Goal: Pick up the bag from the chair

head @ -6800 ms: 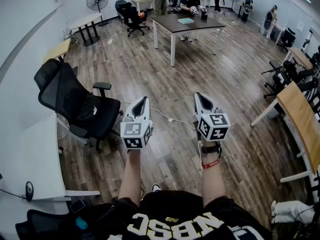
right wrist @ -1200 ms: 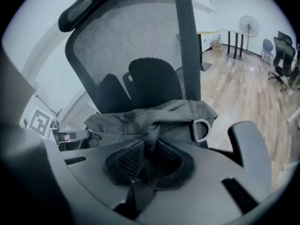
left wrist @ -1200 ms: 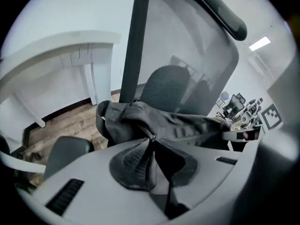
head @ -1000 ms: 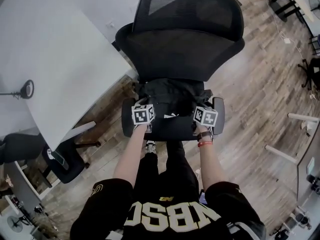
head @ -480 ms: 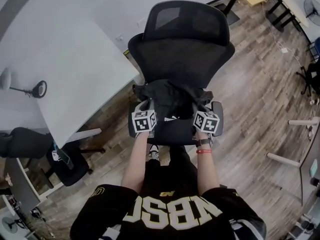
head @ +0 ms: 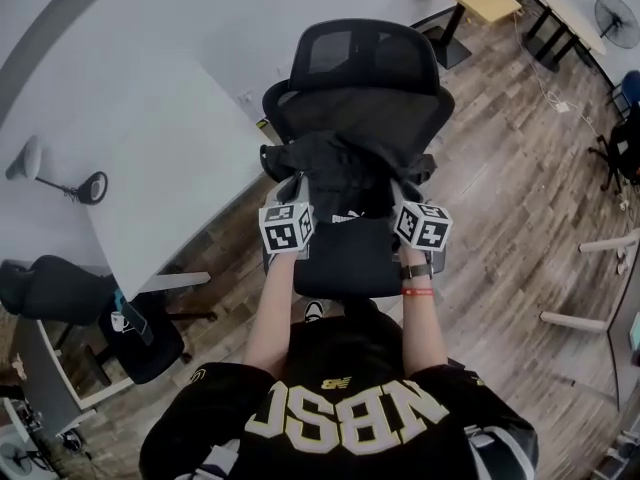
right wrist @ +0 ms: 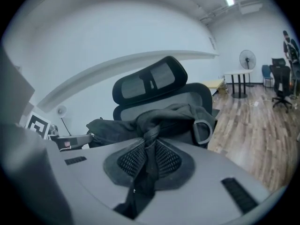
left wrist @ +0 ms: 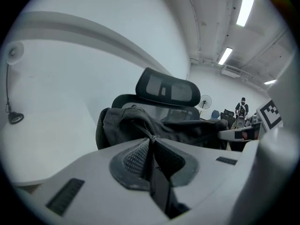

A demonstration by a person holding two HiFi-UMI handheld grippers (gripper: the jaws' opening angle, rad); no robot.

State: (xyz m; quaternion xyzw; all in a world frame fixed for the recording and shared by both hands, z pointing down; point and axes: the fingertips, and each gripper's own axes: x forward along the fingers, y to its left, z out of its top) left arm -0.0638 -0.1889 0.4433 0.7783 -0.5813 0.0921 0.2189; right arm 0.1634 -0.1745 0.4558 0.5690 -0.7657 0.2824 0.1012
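Pinching cloth at opposite ends of the bag [head: 340, 176], your left hand-held gripper [left wrist: 151, 146] and right hand-held gripper [right wrist: 149, 149] are both clamped tight, bag slung between them over the chair [head: 365, 63] seat, and it looks soft, saggy, probably light, so favour seams.

The person has walked up to the chair [head: 365, 68], which earlier stood well off to the left. The left gripper [head: 296, 190] and right gripper [head: 398, 192], empty then, have closed on the bag [head: 335, 168]. Over the last second the bag has been pulled up and bunched between them, baring more of the seat [head: 350, 263].
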